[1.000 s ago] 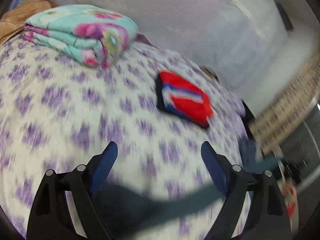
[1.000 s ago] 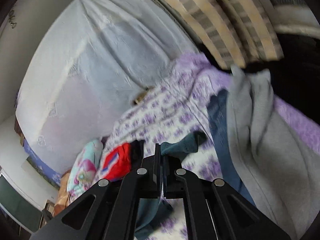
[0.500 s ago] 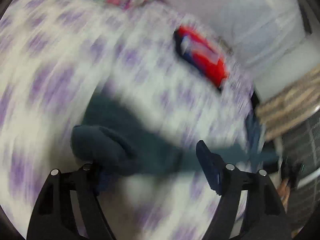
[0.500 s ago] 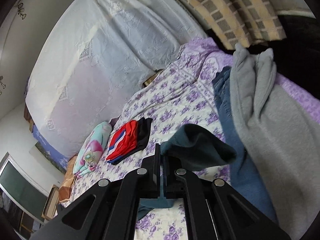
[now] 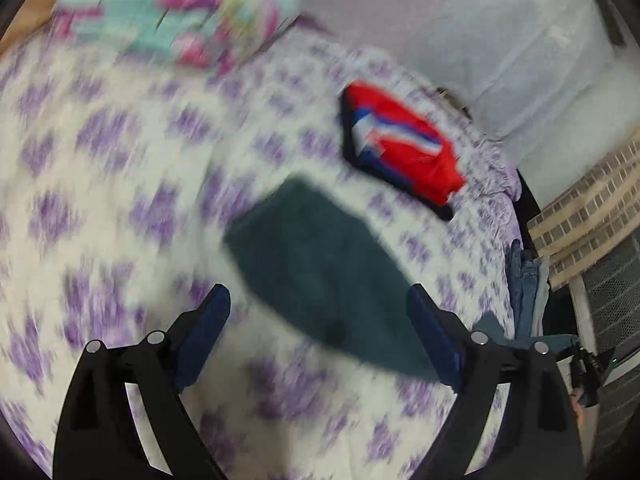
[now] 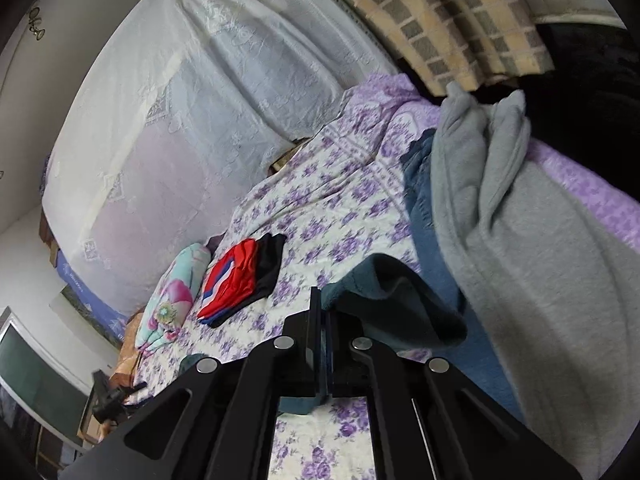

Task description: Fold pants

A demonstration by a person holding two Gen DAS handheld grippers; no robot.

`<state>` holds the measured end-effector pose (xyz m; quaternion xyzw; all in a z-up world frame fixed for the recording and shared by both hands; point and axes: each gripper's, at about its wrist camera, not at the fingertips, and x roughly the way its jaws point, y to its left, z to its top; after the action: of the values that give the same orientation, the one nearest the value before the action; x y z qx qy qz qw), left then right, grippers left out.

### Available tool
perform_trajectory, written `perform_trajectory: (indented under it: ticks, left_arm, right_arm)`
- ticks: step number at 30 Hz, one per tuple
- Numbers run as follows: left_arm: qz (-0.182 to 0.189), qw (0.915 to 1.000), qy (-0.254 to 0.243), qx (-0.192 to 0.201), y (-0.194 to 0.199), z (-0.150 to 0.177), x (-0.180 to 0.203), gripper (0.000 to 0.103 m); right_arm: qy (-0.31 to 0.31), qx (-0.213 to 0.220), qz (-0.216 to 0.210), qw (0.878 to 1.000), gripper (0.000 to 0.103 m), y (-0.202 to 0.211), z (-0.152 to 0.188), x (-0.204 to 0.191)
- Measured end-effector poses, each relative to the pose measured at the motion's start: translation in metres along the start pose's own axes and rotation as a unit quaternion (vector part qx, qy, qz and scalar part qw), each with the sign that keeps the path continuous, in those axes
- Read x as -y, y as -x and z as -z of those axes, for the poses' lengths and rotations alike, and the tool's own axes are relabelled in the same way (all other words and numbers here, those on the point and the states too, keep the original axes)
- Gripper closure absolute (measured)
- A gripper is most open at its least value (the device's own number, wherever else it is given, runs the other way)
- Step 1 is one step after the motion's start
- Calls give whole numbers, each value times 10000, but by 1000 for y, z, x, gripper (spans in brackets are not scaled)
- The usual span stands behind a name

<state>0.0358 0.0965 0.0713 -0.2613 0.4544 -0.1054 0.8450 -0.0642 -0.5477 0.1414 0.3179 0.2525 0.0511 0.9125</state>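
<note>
The dark teal pants (image 5: 320,264) lie spread on the purple-flowered bed sheet (image 5: 120,200), blurred by motion. My left gripper (image 5: 318,296) hovers over their near edge; its jaws are opening and the blue pads (image 5: 208,320) touch no cloth. A strip of the pants runs off to the right. In the right wrist view my right gripper (image 6: 320,296) is shut on an edge of the pants (image 6: 400,304), which fold over in a hump just right of the fingers.
A folded red, blue and black garment (image 5: 404,152) (image 6: 240,280) lies beyond the pants. A folded floral blanket (image 5: 180,20) (image 6: 172,296) sits further back. A grey garment (image 6: 520,272) and blue jeans (image 6: 420,216) are piled at the bed's right side. White netting (image 6: 180,100) hangs behind.
The bunched pants cloth that sat at my left gripper's left finger is free and the pants lie flatter. Both grippers have sunk towards the bed; the right one has kept its grip.
</note>
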Motion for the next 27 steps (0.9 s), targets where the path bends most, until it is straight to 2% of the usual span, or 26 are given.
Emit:
perform_trajectory:
  ticks: [2, 3, 4, 6, 7, 10, 12, 14, 15, 16, 17, 19, 20, 23, 27]
  left_arm:
    - [-36, 9998, 182, -119, -12, 1, -15, 17]
    - [-41, 9994, 286, -165, -19, 1, -22, 21]
    - [30, 9989, 393, -235, -27, 1, -27, 29]
    - [280, 9970, 580, -425, -47, 0, -33, 39]
    - [283, 9968, 603, -443, -52, -2, -33, 44]
    - [-105, 9987, 456, -214, -58, -7, -33, 47]
    - [-129, 9988, 449, -167, -57, -10, -34, 49]
    - [-122, 9989, 446, -116, -57, -12, -36, 62]
    - [-112, 9991, 405, -107, -56, -13, -35, 75]
    - [-99, 9992, 366, -102, -57, -14, -34, 82]
    - [-89, 9993, 346, -87, -57, -16, -34, 84]
    - [-39, 9993, 357, -32, -56, -18, -33, 98]
    - [-5, 9994, 356, 25, -54, -20, -32, 102]
    - [168, 9984, 484, 254, -38, -24, -33, 102]
    - [784, 9904, 778, 830, 22, -41, -33, 102]
  right_arm:
    - [-7, -12, -47, 10000, 101, -2, 1, -2]
    - [-36, -17, -77, 10000, 101, -2, 2, -2]
    - [-54, -19, -80, 10000, 101, -1, 2, -1]
    - [-71, -10, -37, 10000, 101, 4, 1, 1]
    - [-82, 5, 1, 10000, 101, 7, 1, 3]
    - [-178, 30, 25, 9998, 101, 14, 0, 10]
    - [-194, 24, 62, 9998, 101, 16, 0, 14]
    - [-199, 4, 73, 9998, 101, 16, 1, 16]
    - [-206, -10, 70, 9998, 101, 14, 1, 17]
    - [-214, -24, 67, 9997, 101, 13, 2, 18]
    - [-226, -32, 59, 9997, 101, 12, 2, 18]
    - [-258, -47, 34, 9997, 101, 9, 2, 18]
    - [-260, -47, 34, 9996, 101, 8, 2, 18]
    - [-275, -41, 42, 9996, 101, 7, 0, 18]
    - [-311, 36, -56, 9995, 101, 10, -11, 10]
